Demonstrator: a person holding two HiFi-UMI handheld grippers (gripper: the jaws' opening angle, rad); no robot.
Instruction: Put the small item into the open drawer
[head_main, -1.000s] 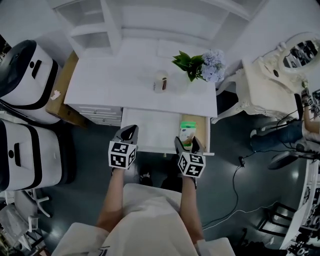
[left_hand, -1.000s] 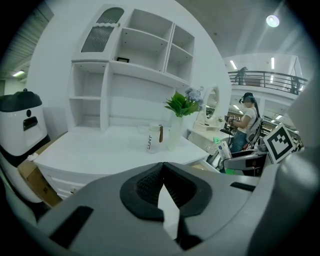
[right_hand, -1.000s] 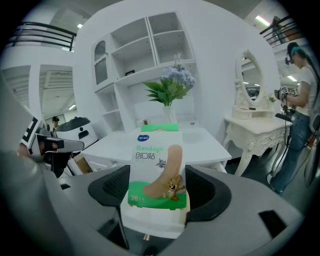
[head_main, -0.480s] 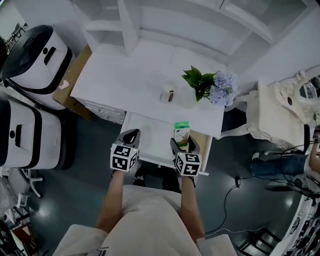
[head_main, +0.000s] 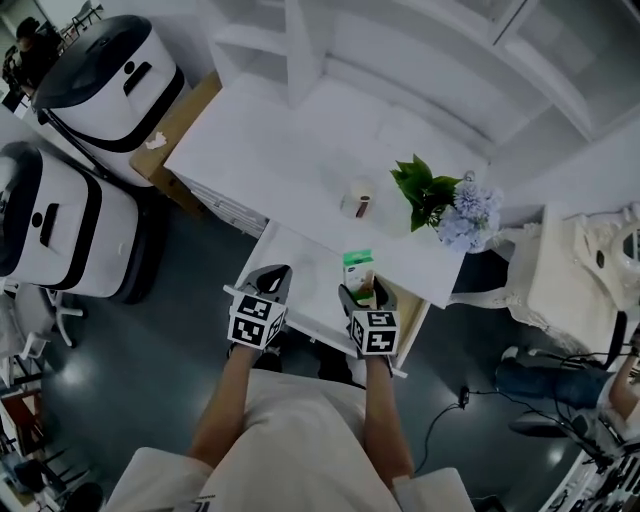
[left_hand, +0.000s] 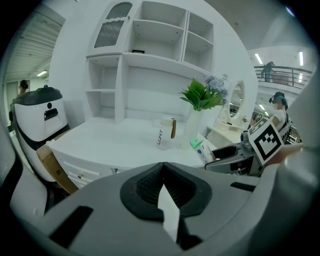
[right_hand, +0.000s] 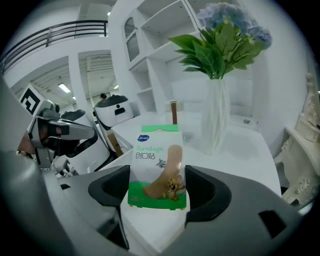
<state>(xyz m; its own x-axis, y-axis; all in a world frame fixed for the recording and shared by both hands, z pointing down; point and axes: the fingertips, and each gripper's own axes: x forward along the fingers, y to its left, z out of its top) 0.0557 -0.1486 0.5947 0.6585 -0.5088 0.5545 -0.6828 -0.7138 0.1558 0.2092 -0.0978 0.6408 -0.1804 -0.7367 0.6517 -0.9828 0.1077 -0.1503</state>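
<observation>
Transport looked to be the step in hand. The right gripper (head_main: 362, 292) had its jaws clamped on the box (head_main: 357, 268), a small green-and-white bandage pack, gripped by its lower half and standing upright. In the head view the box hung over the drawer (head_main: 303, 268), toward the drawer's right end and close to its back, where the worktop (head_main: 270, 160) overhangs it. From that steep angle it could not be told whether the box was above the drawer's rim or already down inside. The right gripper view showed the pack face-on between the pads, with the vase (right_hand: 216, 117) on the worktop beyond the drawer.

The left gripper (head_main: 274, 274) hovered over the drawer's left front part with its jaws together and nothing between them. It seemed to have no part in this step.

The box was not yet set down, so the task seemed well along but unfinished. The next move probably called for lowering the box to the drawer's floor, clear of the worktop edge behind the drawer. The jaws would then part low, since a light carton let go upright from any height could topple, and the gripper would lift straight out.
</observation>
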